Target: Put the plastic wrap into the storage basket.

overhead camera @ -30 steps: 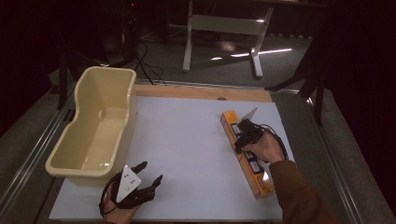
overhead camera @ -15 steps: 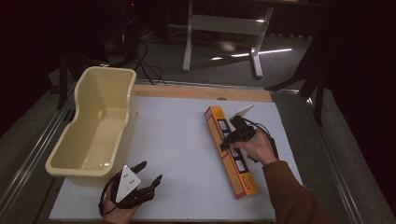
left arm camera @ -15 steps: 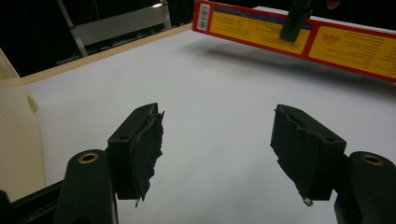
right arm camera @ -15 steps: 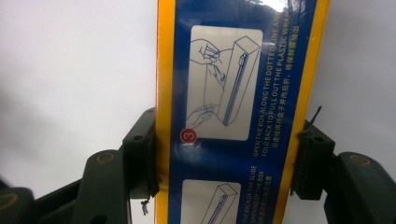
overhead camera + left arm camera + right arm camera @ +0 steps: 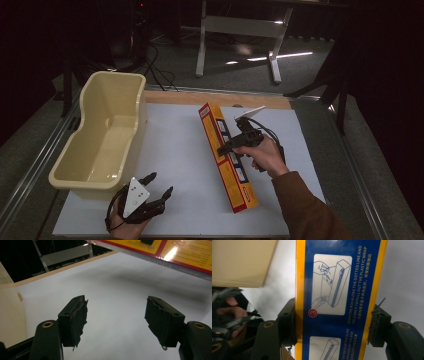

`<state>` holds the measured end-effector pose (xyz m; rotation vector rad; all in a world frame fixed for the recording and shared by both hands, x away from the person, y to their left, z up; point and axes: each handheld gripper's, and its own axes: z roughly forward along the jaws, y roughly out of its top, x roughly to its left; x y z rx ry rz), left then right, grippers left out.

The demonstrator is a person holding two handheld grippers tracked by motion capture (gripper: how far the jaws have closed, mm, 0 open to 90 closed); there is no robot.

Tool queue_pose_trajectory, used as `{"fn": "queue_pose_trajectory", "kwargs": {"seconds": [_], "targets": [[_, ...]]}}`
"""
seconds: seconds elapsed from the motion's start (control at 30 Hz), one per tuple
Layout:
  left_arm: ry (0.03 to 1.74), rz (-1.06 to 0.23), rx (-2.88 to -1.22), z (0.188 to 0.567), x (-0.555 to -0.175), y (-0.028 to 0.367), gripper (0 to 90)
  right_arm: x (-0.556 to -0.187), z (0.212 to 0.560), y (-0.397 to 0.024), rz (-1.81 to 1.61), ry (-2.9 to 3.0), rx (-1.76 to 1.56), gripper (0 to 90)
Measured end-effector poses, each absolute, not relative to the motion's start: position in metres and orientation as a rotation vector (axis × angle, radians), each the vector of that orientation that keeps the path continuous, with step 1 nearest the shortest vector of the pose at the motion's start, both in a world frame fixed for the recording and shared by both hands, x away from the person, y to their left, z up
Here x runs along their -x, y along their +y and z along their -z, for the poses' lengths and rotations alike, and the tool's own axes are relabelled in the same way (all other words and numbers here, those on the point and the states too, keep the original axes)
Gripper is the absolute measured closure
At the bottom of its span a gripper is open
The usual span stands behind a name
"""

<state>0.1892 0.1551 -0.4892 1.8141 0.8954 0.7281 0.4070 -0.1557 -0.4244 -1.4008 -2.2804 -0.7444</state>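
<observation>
Black tongs (image 5: pixel 151 189), brass-ringed screw holes, grey three-cornered plates; brown sleeve (image 5: pixel 305 210), black cables

The left gripper (image 5: pixel 117 325) pointed out over the white table sheet (image 5: pixel 117 285), its two black jaws rising from six o'clock and standing wide apart with bare sheet between them. Torn tape hung from the left pad (image 5: pixel 78 320), and the right pad (image 5: pixel 160 320) looked worn at its lower edge. A long yellow box (image 5: pixel 160 251) with a red border crossed the frame from twelve to two o'clock, glossy with a bright glare, casting a soft shadow on the sheet below it. At nine o'clock stood the ribbed wall of a cream tub (image 5: pixel 10 312); a wooden table edge (image 5: pixel 60 268) ran at eleven o'clock
</observation>
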Motion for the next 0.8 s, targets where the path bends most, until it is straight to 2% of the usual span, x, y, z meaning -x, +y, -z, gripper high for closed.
{"fn": "queue_pose_trajectory", "kwargs": {"seconds": [0.8], "targets": [[0.892,-0.727,-1.819,0.490,-0.189,0.154,33.0,-0.405,0.385,-0.104,0.966,-2.110,1.335,38.8]]}}
